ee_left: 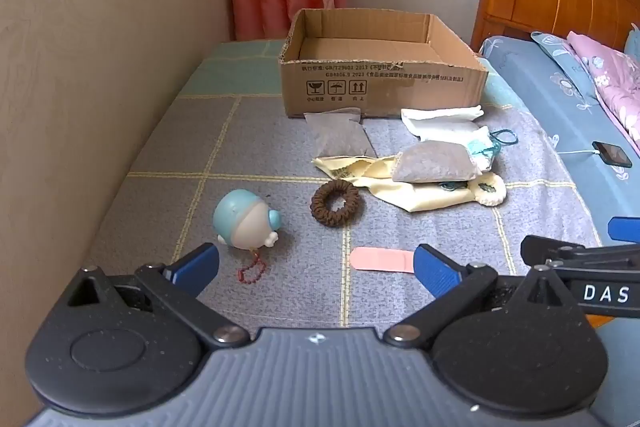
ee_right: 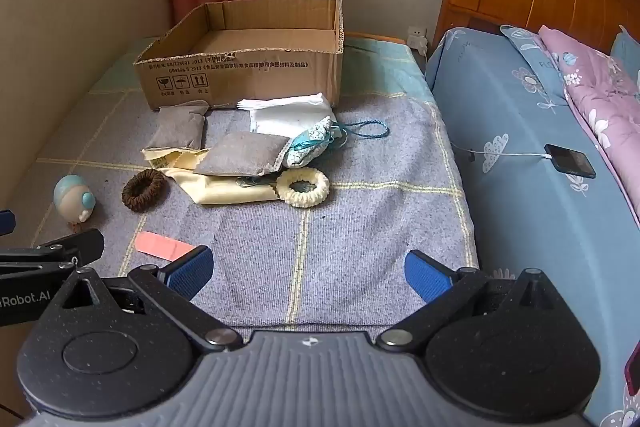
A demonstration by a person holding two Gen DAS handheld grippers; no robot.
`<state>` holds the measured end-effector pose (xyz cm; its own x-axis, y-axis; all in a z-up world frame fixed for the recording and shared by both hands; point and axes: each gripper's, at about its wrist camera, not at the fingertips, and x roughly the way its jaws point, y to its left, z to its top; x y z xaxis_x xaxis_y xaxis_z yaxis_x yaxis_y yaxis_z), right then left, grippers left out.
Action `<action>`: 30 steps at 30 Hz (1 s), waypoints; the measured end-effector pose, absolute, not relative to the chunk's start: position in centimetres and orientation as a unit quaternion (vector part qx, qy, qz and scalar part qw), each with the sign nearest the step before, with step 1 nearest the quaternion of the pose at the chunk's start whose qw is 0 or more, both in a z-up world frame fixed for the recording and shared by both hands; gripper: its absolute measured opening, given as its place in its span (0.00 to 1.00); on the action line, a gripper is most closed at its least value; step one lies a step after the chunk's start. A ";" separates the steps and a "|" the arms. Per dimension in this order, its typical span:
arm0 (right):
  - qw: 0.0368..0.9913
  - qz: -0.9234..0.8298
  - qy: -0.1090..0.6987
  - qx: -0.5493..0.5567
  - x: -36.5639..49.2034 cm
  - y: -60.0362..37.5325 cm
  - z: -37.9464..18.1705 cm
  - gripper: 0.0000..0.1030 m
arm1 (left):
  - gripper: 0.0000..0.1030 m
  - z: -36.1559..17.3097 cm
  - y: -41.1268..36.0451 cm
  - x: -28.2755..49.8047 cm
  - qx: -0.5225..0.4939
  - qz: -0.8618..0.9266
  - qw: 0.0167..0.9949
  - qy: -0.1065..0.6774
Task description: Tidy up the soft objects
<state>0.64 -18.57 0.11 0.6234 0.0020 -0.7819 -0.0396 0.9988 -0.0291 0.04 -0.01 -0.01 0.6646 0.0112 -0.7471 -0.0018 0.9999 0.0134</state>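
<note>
Hovering low over the checked grey blanket [ee_right: 360, 227], both tools sitting with jaws spread wide and holding nothing: left gripper [ee_left: 316, 267] aimed between the blue round toy [ee_left: 244, 217] and the pink strip [ee_left: 382, 259], right gripper [ee_right: 308, 273] over bare blanket nearer the bed [ee_right: 520, 155].

Lying in a loose heap just in front of the cardboard box [ee_right: 248, 83]: two grey pouches [ee_right: 244, 155], a white folded cloth [ee_right: 288, 111], a pale yellow cloth [ee_right: 224, 187], a patterned teal sachet [ee_right: 312, 143] with its cord, and a cream scrunchie [ee_right: 303, 187]. Sitting apart to the left, a brown scrunchie [ee_left: 335, 203].

Risking a double pick here: the nearer pouch resting on the yellow cloth, so closing on one likely dragging the other along or tipping the pouch off. Risking a snag too, with the teal cord looping loose beside the sachet and apt to catch on a finger. Expecting thin cloth to bunch or slip unless pinched deep against the blanket. Watching the toy as well, round and likely to roll if nudged, with its red bead chain [ee_left: 252, 269] trailing toward the left fingers. Working side by side, the two tools possibly clashing over the heap.

Standing open at the top, the box showing only bare cardboard floor, nothing visibly inside; the strip behind its front wall staying hidden.
</note>
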 end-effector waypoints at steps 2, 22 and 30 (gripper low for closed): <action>0.901 0.011 0.434 -0.023 0.6 -18.6 0.2 1.00 | 1.00 0.0 -0.2 0.0 0.010 0.005 0.913 0.407; 0.902 0.011 0.430 -0.023 0.5 -18.7 0.4 1.00 | 1.00 0.4 -0.2 -0.3 0.006 0.003 0.914 0.406; 0.903 0.010 0.429 -0.025 0.4 -18.6 0.5 1.00 | 0.99 0.2 0.0 0.0 0.004 0.002 0.914 0.407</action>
